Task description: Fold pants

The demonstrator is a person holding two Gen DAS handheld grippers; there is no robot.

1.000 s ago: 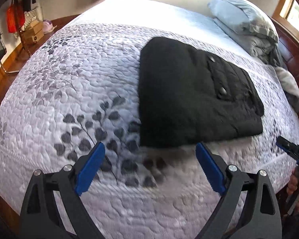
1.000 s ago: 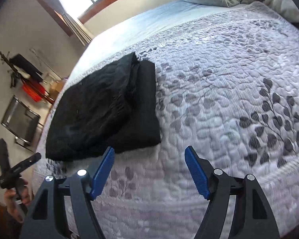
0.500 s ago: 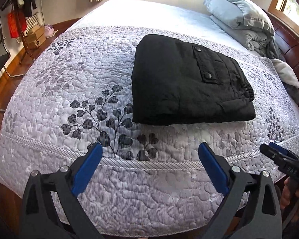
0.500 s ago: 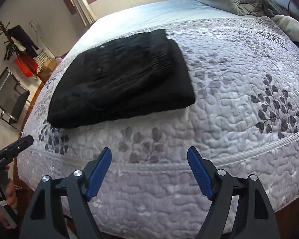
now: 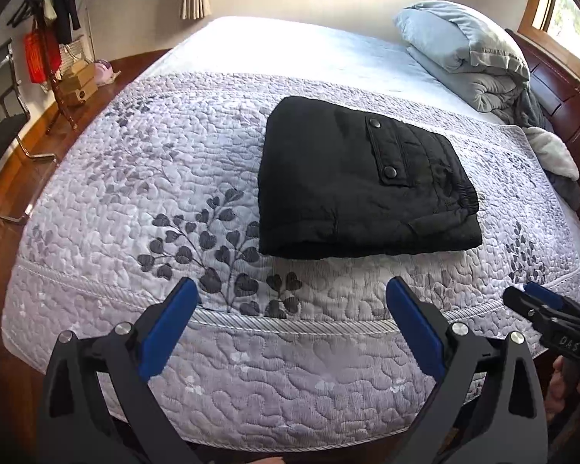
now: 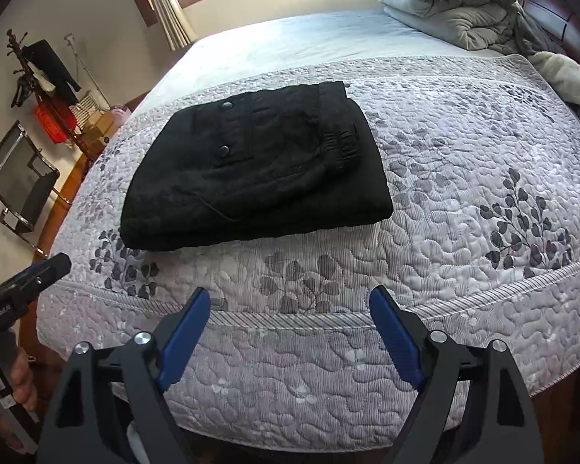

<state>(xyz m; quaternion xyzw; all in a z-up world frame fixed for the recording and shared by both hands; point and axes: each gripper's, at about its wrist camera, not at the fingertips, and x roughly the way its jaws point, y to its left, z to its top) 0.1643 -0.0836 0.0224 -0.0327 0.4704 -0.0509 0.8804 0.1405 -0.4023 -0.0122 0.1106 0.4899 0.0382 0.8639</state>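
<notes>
The black pants lie folded in a compact rectangle on the quilted bed, pocket flap with two snaps on top; they also show in the right wrist view. My left gripper is open and empty, held off the bed's near edge, well short of the pants. My right gripper is open and empty, also back past the bed edge. The right gripper shows at the right edge of the left wrist view, and the left gripper at the left edge of the right wrist view.
The grey leaf-patterned quilt covers the bed. A folded grey duvet and pillow lie at the head, by the dark wooden headboard. A chair and a coat rack stand on the wooden floor at the left.
Both grippers have pulled back from the pants, past the bed's near edge, and stayed open. The folded pants lie still and now look smaller and farther away.
</notes>
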